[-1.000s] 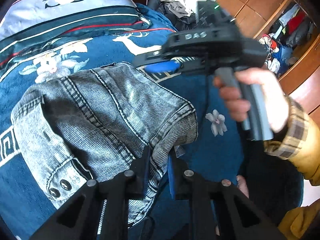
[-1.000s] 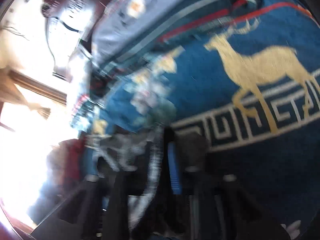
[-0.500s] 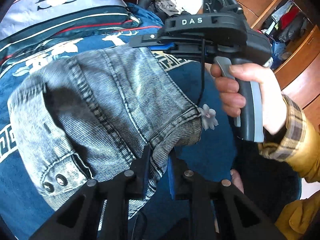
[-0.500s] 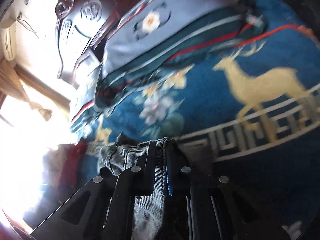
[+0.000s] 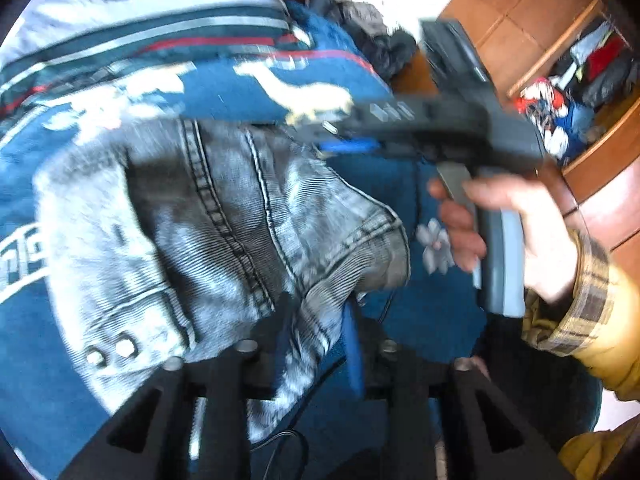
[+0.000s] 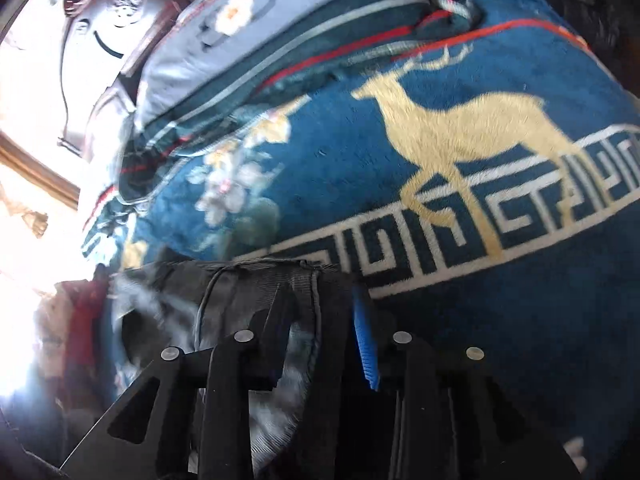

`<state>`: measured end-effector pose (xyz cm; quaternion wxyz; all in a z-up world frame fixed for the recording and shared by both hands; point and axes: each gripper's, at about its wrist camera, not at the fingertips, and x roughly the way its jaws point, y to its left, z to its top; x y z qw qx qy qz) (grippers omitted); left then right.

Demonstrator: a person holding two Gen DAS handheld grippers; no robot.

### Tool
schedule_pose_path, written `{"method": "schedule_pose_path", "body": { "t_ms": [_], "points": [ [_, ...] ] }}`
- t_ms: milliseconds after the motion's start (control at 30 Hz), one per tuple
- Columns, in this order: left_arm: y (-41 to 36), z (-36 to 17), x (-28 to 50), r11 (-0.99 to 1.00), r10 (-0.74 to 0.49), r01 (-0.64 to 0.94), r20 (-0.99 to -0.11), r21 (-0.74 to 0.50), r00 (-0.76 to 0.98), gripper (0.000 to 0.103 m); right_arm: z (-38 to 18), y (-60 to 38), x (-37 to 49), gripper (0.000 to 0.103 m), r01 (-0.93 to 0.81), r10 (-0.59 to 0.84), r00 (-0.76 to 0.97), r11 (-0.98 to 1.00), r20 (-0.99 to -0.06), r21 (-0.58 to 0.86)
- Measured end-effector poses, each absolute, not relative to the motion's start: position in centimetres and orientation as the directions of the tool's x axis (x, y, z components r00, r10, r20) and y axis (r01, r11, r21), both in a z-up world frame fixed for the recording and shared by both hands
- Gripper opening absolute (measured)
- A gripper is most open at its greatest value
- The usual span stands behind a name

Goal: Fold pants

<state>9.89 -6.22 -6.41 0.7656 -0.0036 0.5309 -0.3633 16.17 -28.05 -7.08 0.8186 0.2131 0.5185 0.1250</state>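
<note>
The jeans (image 5: 224, 232) are bunched on a blue blanket (image 6: 500, 320) spread over a bed. Denim at the near edge is seen between the fingers of the left claw (image 5: 316, 320), which are slightly apart. The far edge is met by the right claw (image 6: 320, 320), its fingers parted around fabric. Its handle is gripped by a hand (image 5: 520, 232) at right. A pillow (image 6: 240, 24) is seen far left.
</note>
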Motion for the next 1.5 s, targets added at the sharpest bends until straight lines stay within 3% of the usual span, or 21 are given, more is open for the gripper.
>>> {"method": "schedule_pose_path", "body": {
  "t_ms": [33,67,100,200,300,467,567,767,833,967,1233,1500],
  "points": [
    [-5.5,-5.5,9.6,0.747,-0.559,0.544,-0.804,-0.384,0.200,0.053,-6.0,-27.8,15.1,0.030,-0.011,0.433,0.441,0.879,-0.787,0.477],
    [-4.8,-4.4,9.0,0.761,-0.558,0.528,-0.795,-0.376,0.239,0.075,-5.2,-27.6,14.3,0.030,-0.034,0.447,0.446,0.874,-0.775,0.484],
    [-4.0,-3.6,8.7,0.776,-0.554,0.510,-0.786,-0.370,0.273,0.088,-4.4,-27.3,13.2,0.030,-0.062,0.468,0.449,0.866,-0.761,0.496],
    [-1.2,-2.0,8.1,0.828,-0.526,0.441,-0.752,-0.346,0.398,0.100,-2.6,-25.3,10.1,0.031,-0.161,0.524,0.453,0.844,-0.722,0.511],
    [0.1,-3.4,9.0,0.909,-0.389,0.329,-0.800,-0.255,0.456,0.101,-3.5,-22.8,8.3,0.031,-0.200,0.516,0.416,0.855,-0.749,0.478],
    [-1.2,-9.4,11.0,0.971,-0.199,0.208,-0.888,-0.120,0.415,0.101,-9.0,-20.4,8.0,0.031,-0.171,0.377,0.343,0.926,-0.860,0.338],
    [-1.1,-11.7,11.1,0.977,-0.196,0.160,-0.898,-0.143,0.395,0.101,-10.4,-20.7,8.1,0.029,-0.179,0.383,0.353,0.923,-0.854,0.340],
    [-0.7,-9.8,9.9,0.977,-0.199,0.155,-0.884,-0.146,0.424,0.101,-8.6,-21.7,7.6,0.032,-0.157,0.423,0.369,0.906,-0.828,0.393],
    [-0.6,-9.0,9.5,0.979,-0.190,0.157,-0.879,-0.133,0.436,0.100,-7.4,-21.8,6.7,0.036,-0.161,0.415,0.397,0.910,-0.819,0.383],
    [-1.4,-7.3,7.9,0.976,-0.169,0.199,-0.868,-0.083,0.468,0.100,-5.0,-21.5,4.7,0.057,-0.197,0.366,0.462,0.930,-0.808,0.309],
    [-1.4,-4.6,4.8,0.974,-0.127,0.225,-0.830,-0.002,0.543,0.100,-2.4,-22.3,1.8,0.064,-0.182,0.317,0.535,0.948,-0.783,0.260],
    [-1.2,-2.9,3.1,0.976,-0.124,0.216,-0.809,0.003,0.574,0.100,-2.1,-22.5,0.1,0.065,-0.180,0.302,0.537,0.953,-0.787,0.243]
  ]
}}
